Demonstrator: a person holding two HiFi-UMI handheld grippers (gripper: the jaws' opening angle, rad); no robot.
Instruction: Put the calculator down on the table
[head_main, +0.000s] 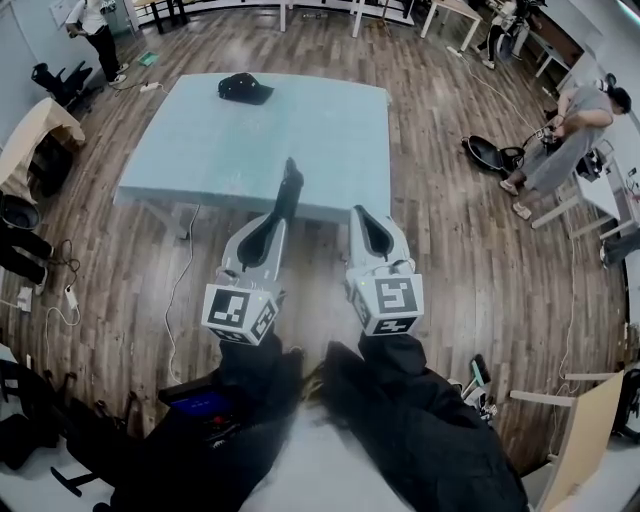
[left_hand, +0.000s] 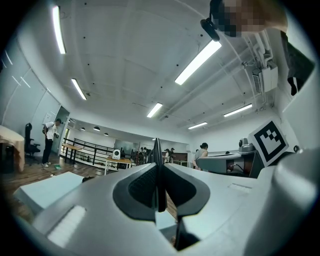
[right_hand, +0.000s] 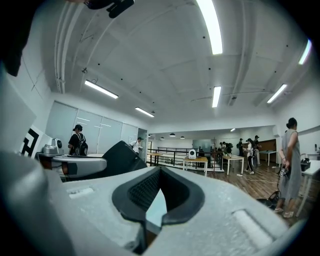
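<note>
A thin black calculator (head_main: 290, 185) sticks out forward from my left gripper (head_main: 283, 215), which is shut on its lower end. In the left gripper view it shows edge-on as a dark blade (left_hand: 158, 170) pinched between the jaws. The right gripper view shows it as a black slab (right_hand: 118, 155) at the left. Both grippers are held in the air short of the near edge of the pale blue table (head_main: 300, 140). My right gripper (head_main: 372, 232) is beside the left one, shut with nothing in it (right_hand: 159, 176).
A black cap-like object (head_main: 245, 88) lies near the table's far edge. Cables (head_main: 178, 290) trail over the wooden floor at the left. A person (head_main: 575, 125) stands at the right near a round black item (head_main: 485, 152). Desks and chairs line the room.
</note>
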